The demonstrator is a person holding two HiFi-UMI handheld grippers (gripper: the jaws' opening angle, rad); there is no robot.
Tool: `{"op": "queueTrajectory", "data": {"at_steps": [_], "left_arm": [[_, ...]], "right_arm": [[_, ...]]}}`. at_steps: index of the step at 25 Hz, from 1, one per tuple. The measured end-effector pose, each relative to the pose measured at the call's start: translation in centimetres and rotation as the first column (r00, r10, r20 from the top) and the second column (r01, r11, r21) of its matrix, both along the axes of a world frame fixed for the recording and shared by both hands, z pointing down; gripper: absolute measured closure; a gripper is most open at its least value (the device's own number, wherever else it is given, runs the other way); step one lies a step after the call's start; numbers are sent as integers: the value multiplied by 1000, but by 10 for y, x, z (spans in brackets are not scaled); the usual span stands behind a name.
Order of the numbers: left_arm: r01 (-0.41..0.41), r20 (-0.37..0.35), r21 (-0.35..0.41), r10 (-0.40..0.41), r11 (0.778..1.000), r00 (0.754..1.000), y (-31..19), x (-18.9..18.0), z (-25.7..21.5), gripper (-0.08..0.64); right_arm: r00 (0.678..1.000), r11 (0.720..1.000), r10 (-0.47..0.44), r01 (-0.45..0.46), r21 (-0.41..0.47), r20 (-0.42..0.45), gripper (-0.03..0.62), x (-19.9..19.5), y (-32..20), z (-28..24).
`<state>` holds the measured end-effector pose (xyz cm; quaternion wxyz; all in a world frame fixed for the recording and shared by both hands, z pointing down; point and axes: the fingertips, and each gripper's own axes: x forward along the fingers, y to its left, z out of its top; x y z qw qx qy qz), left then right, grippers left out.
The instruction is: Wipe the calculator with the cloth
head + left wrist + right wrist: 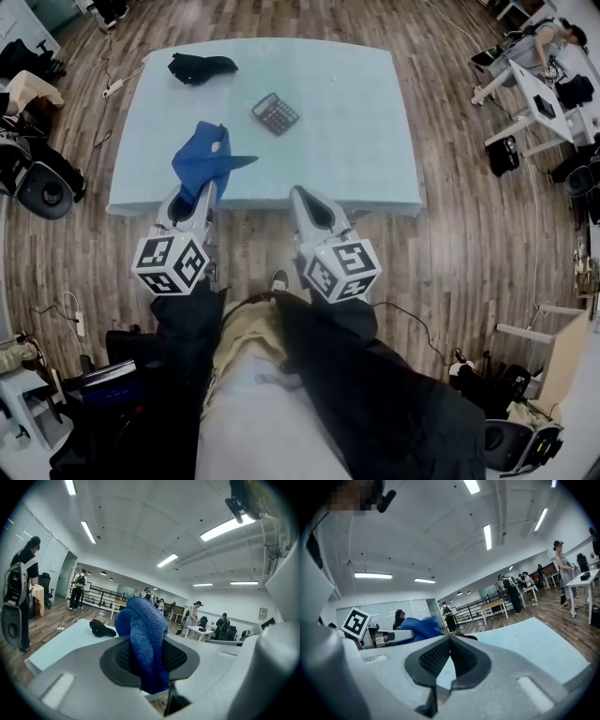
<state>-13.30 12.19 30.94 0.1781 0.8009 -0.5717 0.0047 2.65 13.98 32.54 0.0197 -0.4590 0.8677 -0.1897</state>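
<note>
Calculator (275, 113): flat on the table (375, 131), well ahead of both claws, touching neither.
Left claw (203, 194): clamped on a bunched blue cloth (199, 157), above the table's near edge.
Right claw (303, 198): jaws pressed together, holding nothing, by the same edge.

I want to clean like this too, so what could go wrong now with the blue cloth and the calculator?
1. The left gripper pinches only part of the cloth. The rest sticks out in a bunch, so it might slip free while rubbing.
2. The calculator lies loose on the table. The right gripper is shut, empty and away from it, so a wipe may push the calculator along.
</note>
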Motion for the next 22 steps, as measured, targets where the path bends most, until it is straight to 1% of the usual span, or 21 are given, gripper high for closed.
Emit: {"op": "queueTrajectory", "data": {"at_steps": [5, 13, 18, 22], "left_arm": [[28, -5, -26, -28, 999, 1000, -20, 2, 9, 463], [30, 1, -53, -30, 998, 1000, -52, 3, 24, 463], [20, -11, -66, -21, 998, 1000, -89, -6, 38, 463], [-8, -34, -62, 5, 998, 999, -131, 4, 43, 463]], "right_arm": [[999, 999, -30, 29, -35, -19, 595, 6, -16, 10], [1000, 998, -18, 17, -66, -22, 595, 12, -45, 27], [999, 1000, 13, -14, -22, -36, 595, 5, -73, 31], [995, 998, 62, -60, 21, -73, 595, 18, -108, 30]]}}
